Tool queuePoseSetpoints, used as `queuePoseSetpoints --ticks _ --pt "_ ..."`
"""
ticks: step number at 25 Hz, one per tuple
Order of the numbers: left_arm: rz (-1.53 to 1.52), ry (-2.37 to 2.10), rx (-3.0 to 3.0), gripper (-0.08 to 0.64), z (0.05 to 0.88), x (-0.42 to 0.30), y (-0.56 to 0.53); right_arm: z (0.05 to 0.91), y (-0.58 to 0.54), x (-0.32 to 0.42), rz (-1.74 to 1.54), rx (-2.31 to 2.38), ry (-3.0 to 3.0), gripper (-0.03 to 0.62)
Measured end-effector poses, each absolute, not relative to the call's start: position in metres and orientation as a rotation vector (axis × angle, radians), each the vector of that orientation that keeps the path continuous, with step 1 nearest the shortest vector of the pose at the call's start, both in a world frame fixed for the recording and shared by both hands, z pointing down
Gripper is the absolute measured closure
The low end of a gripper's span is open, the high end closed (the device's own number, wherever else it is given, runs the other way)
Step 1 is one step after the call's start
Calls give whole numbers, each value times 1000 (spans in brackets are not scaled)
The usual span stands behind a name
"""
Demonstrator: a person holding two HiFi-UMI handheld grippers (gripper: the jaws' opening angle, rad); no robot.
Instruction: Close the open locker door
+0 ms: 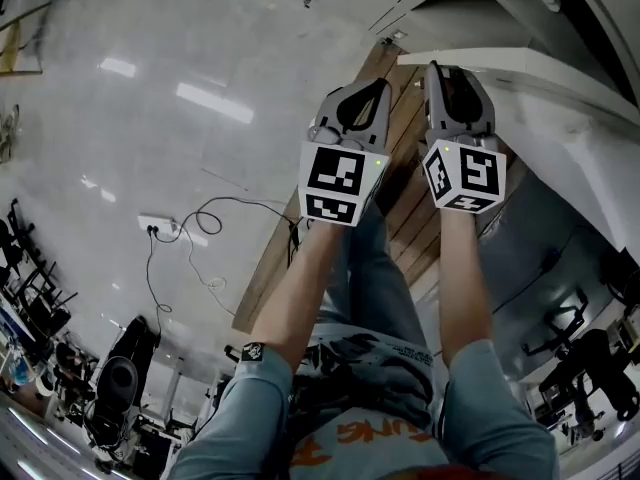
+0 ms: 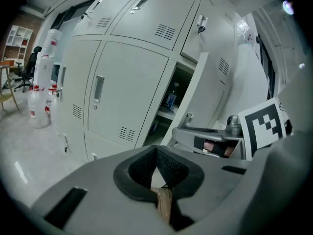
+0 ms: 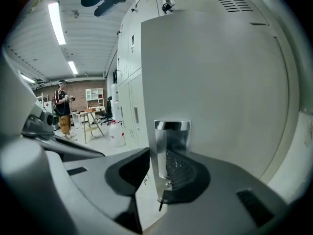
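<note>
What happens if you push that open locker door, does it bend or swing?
The locker door looks like flat sheet metal, so it likely stays stiff and swings rather than bending. Its smooth face may be slippery; the metal handle probably gives better hold.

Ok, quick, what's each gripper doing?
Left gripper: jaws closed, empty.
Right gripper: jaws open astride the locker door edge, not clamped.
</note>
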State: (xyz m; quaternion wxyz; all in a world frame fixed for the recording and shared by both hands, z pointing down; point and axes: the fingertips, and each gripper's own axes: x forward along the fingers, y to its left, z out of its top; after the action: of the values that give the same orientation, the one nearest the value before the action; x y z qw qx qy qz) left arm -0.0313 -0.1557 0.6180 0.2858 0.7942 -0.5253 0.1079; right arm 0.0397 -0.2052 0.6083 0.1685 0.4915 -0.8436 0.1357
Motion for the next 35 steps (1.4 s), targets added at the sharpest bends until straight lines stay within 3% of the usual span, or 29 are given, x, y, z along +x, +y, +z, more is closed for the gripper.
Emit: queuePoseSetpoints --ticks 20,35 --pt "286 -1347 2148 541 625 -48 -225 608 -301 40 337 1597 -2278 523" --pt "281 -1338 2166 541 621 -56 -235 610 -321 45 414 1685 -2200 523"
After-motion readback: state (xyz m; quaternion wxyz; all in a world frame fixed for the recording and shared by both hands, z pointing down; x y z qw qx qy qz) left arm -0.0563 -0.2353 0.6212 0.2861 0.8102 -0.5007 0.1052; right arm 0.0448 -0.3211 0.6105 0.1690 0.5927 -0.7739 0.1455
